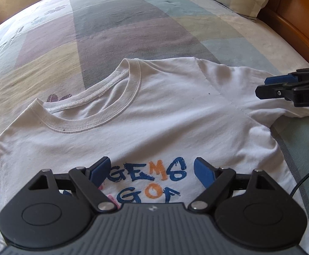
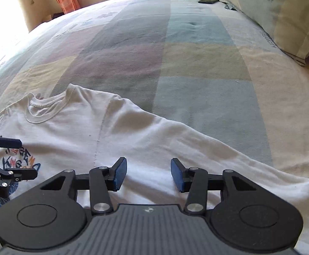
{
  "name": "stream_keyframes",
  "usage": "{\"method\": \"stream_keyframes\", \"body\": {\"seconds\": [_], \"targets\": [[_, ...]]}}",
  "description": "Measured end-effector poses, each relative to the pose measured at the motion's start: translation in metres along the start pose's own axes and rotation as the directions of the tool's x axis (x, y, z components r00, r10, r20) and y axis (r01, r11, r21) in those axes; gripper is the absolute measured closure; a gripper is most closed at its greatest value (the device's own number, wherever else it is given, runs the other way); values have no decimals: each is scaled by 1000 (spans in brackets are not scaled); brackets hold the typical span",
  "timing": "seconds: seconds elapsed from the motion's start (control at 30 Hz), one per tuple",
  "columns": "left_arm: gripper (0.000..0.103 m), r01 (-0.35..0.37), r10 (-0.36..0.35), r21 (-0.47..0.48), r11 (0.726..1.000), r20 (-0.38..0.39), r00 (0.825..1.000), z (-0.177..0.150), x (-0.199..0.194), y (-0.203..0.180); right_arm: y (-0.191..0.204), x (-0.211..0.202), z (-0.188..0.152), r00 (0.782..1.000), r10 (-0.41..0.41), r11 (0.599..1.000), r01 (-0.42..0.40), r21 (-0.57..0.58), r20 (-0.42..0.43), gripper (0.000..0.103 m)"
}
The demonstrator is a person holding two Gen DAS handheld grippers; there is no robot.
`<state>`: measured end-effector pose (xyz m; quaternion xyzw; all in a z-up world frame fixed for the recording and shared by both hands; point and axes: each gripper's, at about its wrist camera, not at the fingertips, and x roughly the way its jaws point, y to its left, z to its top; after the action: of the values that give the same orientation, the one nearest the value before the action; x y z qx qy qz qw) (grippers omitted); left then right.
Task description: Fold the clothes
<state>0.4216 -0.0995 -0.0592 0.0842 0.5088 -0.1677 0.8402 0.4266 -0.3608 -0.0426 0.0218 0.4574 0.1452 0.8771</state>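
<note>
The left gripper (image 1: 150, 170) hangs spread wide over the shirt's (image 1: 154, 116) printed chest, pinching nothing. The right gripper (image 2: 149, 173) is parted over its long sleeve (image 2: 196, 148), empty. The shirt lies flat on the bedspread (image 2: 175, 53), pillow (image 2: 271, 10) beyond.

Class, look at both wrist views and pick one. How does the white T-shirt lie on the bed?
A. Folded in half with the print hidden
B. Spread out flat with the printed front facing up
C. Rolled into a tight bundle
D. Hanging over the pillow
B: the T-shirt lies spread on the bedspread, its collar and coloured lettering facing up, one sleeve stretched out sideways.
</note>
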Motion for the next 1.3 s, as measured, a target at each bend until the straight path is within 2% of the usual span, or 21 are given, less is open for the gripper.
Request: {"method": "stream_keyframes", "body": {"seconds": [0.07,0.17,0.27,0.3,0.33,0.43,0.53,0.63,0.73,0.77,0.83,0.87,0.93,1.03,1.07,1.1,1.13,1.17,1.2,1.27,1.3], "targets": [[18,-2,2,4,1000,-9,1000,1,2,1,14,-7,-3,999,24,999,-22,-42,41,51],[18,3,-3,21,1000,-13,1000,4,2,-1,14,-1,-11,1000,17,999,-18,-31,-15,50],[18,11,-10,51,999,-9,1000,10,2,-4,-20,-6,-30,993,-109,994,109,13,-51,48],[18,15,-14,61,998,-10,1000,13,3,-5,-35,-12,-37,987,-153,987,155,29,-56,39],[18,18,-18,68,997,-10,1000,15,3,-7,-51,-18,-44,979,-192,979,196,55,-63,38],[18,35,-35,77,996,-3,999,24,4,-11,-104,-43,-64,959,-268,938,282,203,-95,38],[18,76,-77,79,994,11,997,40,3,-19,-129,-61,-73,935,-330,890,354,286,-130,38],[18,140,-145,106,984,34,989,63,5,-35,-122,-67,-68,946,-313,900,325,291,-87,38],[18,232,-239,137,963,36,970,89,11,-56,-100,-54,-63,963,-259,935,268,233,-68,38],[18,269,-276,144,952,33,961,97,13,-63,-95,-49,-65,966,-247,944,258,204,-82,38],[18,368,-374,145,918,14,927,115,20,-82,-89,-46,-73,967,-243,954,253,159,-83,36],[18,424,-427,137,895,-4,904,122,25,-91,-89,-47,-78,967,-243,956,252,148,-77,33],[18,531,-528,111,840,-58,847,131,39,-109,-93,-54,-85,968,-238,955,248,160,-76,32],[18,640,-627,73,765,-145,765,138,64,-141,-96,-59,-88,969,-234,956,245,164,-81,32],[18,662,-646,58,747,-173,744,139,73,-151,-97,-60,-87,968,-235,954,247,170,-84,32],[18,670,-652,43,741,-193,733,139,81,-158,-97,-61,-86,968,-237,951,249,182,-84,32],[18,660,-642,32,750,-203,739,139,89,-163,-97,-62,-85,968,-239,948,250,196,-79,32],[19,640,-624,26,768,-201,756,139,96,-164,-98,-64,-84,969,-240,944,248,218,-64,32],[26,622,-609,26,782,-180,773,141,100,-163,-99,-66,-83,970,-240,940,244,238,-49,31],[28,583,-576,26,812,-129,808,146,102,-157,-101,-72,-83,973,-230,936,227,270,-19,31],[30,549,-543,38,835,-113,832,149,100,-155,-103,-75,-83,975,-222,936,214,279,-2,31]]}}
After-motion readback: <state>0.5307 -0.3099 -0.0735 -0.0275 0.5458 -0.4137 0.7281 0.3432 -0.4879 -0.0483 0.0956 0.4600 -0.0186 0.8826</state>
